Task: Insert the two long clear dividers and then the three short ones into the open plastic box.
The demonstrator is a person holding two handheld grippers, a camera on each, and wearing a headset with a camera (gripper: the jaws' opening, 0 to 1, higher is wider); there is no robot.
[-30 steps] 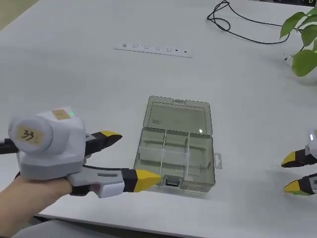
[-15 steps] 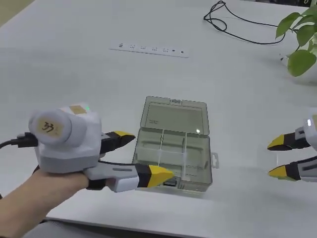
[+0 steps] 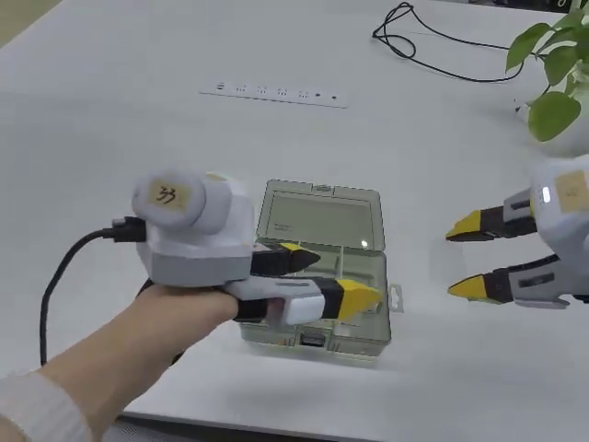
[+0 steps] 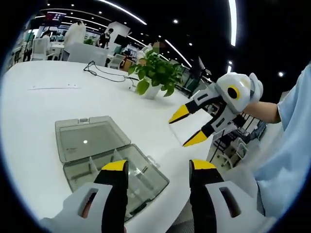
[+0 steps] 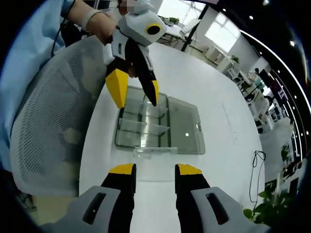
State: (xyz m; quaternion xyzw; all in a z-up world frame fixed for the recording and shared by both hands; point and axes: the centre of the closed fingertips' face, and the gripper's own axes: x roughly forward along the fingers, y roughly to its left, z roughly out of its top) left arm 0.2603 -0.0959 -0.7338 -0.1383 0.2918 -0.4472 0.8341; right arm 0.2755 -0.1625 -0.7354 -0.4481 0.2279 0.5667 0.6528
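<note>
Box [image 3: 368, 343] sat open on the surface [image 3: 138, 138], dividers [image 5: 144, 127] in. L tongs [image 3: 348, 276] above it & R tongs [image 3: 453, 262] beside were spread, empty, prob. job done.

The left claw [image 3: 348, 276] and the hand [image 3: 184, 318] holding it are covering the front-left part of the plastic box [image 3: 322, 221], hiding whatever lies inside there. The right claw [image 3: 452, 262] is running off the head view's right edge, and the potted plant [image 3: 548, 64] is being cropped at the corner.
</note>
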